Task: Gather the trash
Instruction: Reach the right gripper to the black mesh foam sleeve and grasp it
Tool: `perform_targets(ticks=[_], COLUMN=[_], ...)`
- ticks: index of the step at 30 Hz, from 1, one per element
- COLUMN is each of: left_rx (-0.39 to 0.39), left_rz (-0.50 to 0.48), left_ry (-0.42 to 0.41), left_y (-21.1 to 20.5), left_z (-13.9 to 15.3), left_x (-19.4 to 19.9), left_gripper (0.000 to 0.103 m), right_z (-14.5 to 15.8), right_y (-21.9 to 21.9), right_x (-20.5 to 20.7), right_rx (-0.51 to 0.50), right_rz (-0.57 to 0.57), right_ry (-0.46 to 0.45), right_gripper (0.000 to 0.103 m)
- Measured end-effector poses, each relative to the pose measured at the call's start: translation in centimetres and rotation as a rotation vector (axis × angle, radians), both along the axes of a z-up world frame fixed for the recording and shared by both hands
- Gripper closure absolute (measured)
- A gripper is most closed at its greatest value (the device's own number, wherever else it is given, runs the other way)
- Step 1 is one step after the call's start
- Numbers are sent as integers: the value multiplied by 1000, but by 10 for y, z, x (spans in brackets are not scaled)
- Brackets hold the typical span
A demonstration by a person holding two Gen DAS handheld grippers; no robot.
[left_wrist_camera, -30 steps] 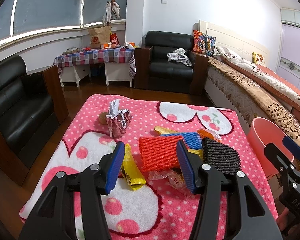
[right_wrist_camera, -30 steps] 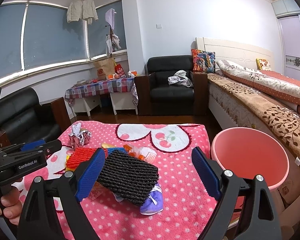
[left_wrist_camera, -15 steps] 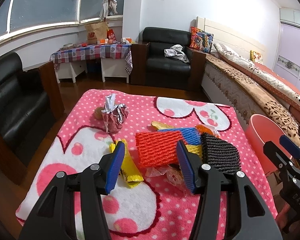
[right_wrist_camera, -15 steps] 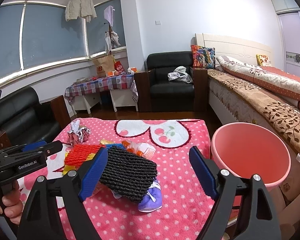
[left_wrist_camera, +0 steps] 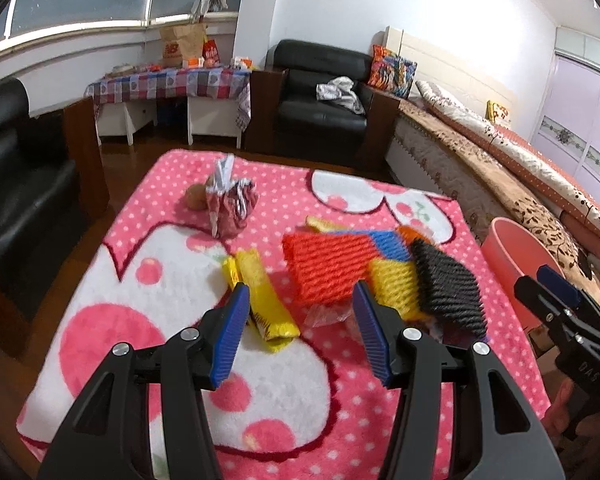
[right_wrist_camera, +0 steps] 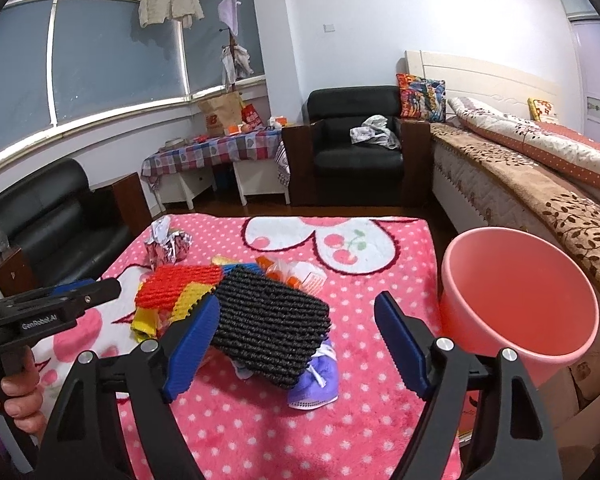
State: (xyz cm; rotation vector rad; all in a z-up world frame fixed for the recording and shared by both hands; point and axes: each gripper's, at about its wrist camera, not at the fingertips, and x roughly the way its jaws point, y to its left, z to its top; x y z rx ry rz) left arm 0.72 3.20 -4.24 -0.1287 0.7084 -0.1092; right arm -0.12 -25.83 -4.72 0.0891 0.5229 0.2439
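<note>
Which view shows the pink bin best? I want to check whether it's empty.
The right wrist view: the bin shows its whole open mouth and bare inside. In the left wrist view, the bin is edge-on, partly behind the right tool.

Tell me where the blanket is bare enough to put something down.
Free: the near corner of the blanket below the black foam net; the strip between that net and the pink bin; the white patch left of the yellow wrapper. Crowded: the central foam pile.
</note>
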Motion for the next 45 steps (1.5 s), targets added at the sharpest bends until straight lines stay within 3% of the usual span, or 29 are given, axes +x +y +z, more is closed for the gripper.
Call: perform_targets(ticks=[14, 16, 20, 22, 24, 33, 40, 45], left_rx=[-13, -19, -35, -43, -59, -87, -89, -87], left_rz=[-41, -44, -51, -51, -52, -68, -87, -88], left_ry=[46, 53, 65, 62, 50, -36, -75, -86], left_y=[-10, -10, -8, -6, -3, -4, -6, -4], left_z=[-19, -21, -24, -23, -19, 9, 25, 28], left_x=[34, 38, 41, 40, 37, 24, 17, 14], left_gripper=[49, 65, 79, 93, 97, 99, 99, 99], right_z=[-13, -15, -18, -19, -20, -18, -21, -27], right_y=[2, 1, -2, -2, -1, 18, 49, 47], right_x=[13, 15, 19, 21, 21, 17, 25, 34], right_rx=[-8, -2, 15, 21, 29, 45, -81, -64], right_rz=[11, 11, 16, 22, 36, 189, 243, 246], right_ry=[46, 55, 78, 87, 87, 89, 102, 156], right_gripper=[25, 25, 25, 25, 25, 25, 25, 37])
